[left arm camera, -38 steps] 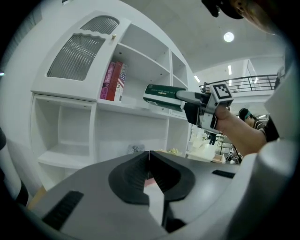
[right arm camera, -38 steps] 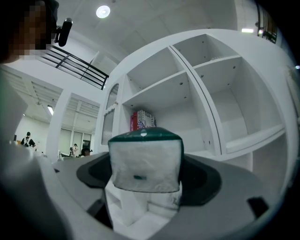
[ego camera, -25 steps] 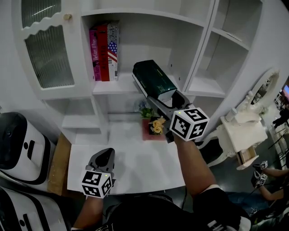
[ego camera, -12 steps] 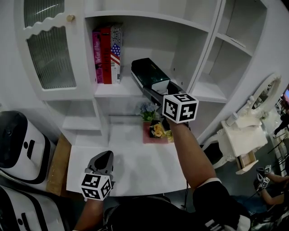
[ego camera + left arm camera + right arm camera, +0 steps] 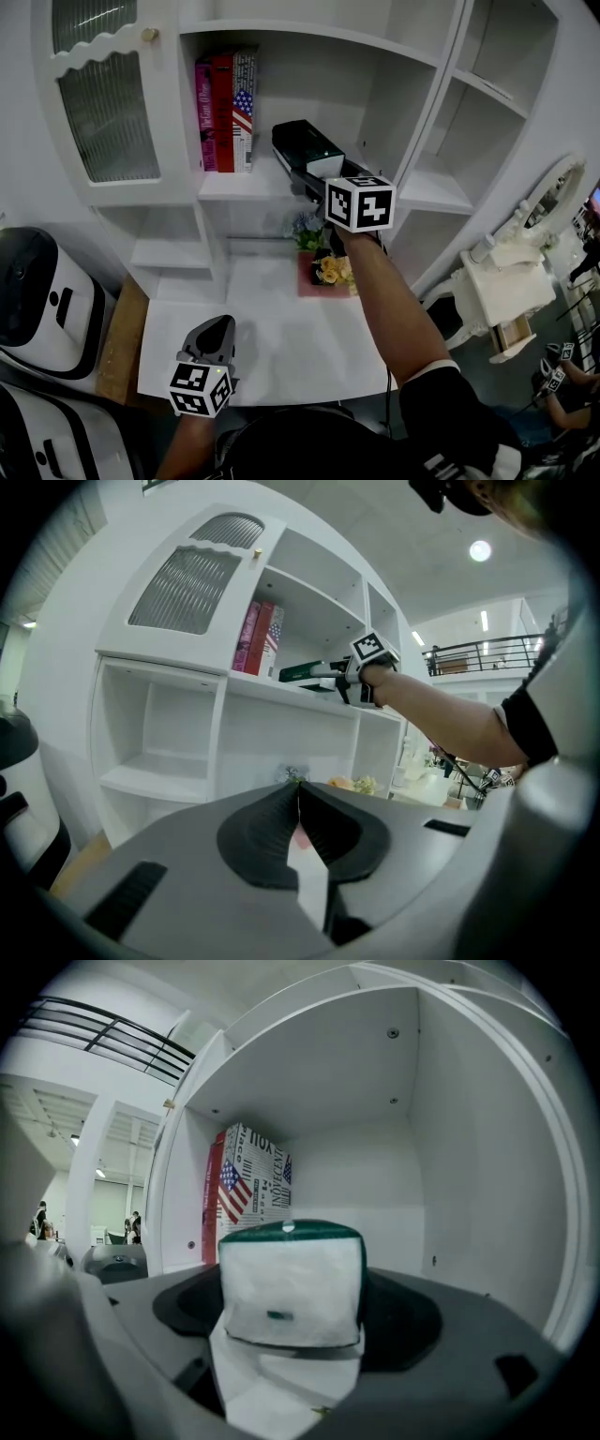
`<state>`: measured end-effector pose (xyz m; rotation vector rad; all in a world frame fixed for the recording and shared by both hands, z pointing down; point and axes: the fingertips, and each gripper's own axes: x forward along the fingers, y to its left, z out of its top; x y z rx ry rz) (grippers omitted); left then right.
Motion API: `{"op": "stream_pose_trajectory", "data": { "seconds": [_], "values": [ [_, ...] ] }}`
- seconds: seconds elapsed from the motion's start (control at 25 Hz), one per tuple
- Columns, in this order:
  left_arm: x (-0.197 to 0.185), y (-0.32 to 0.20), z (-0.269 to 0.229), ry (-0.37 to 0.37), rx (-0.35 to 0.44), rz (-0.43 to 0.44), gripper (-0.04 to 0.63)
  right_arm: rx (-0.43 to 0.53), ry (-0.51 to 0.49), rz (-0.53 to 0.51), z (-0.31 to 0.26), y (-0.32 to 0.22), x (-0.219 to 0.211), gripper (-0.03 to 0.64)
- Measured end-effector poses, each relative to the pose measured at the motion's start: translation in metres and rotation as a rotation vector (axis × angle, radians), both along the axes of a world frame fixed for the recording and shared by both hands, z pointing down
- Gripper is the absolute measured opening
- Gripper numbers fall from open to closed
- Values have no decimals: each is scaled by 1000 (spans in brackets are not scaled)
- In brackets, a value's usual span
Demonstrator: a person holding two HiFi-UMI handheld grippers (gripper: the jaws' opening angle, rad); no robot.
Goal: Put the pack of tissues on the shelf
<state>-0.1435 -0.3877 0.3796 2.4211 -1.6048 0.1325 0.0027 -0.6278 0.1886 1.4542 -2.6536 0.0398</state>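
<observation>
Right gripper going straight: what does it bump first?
Probably the shelf's white back wall, met first by the pack of tissues the right gripper holds. The books stand left.

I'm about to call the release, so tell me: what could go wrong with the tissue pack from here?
1. The right tongs grip the pack of tissues at its near end, and it seems to hang near the front edge of the shelf. Released too early, it may tip off towards the flowers below.
2. Pushed in skewed to the left, it could knock the upright books.
</observation>
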Motion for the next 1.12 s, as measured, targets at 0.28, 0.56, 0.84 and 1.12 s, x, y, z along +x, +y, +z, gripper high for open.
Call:
{"op": "stream_pose_trajectory", "data": {
  "seconds": [0.28, 0.56, 0.84, 1.12],
  "values": [
    [-2, 5, 3, 8, -8, -3, 15, -34, -7, 24, 1, -3, 1, 431],
    [-4, 12, 5, 10, -13, -4, 17, -43, 70, 13, 11, 0, -2, 433],
    [-3, 17, 7, 10, -18, 0, 15, -27, 77, 5, 13, 3, -1, 439],
    [-1, 25, 10, 9, -27, 5, 15, -8, 63, -20, 11, 11, 2, 439]
  ]
}}
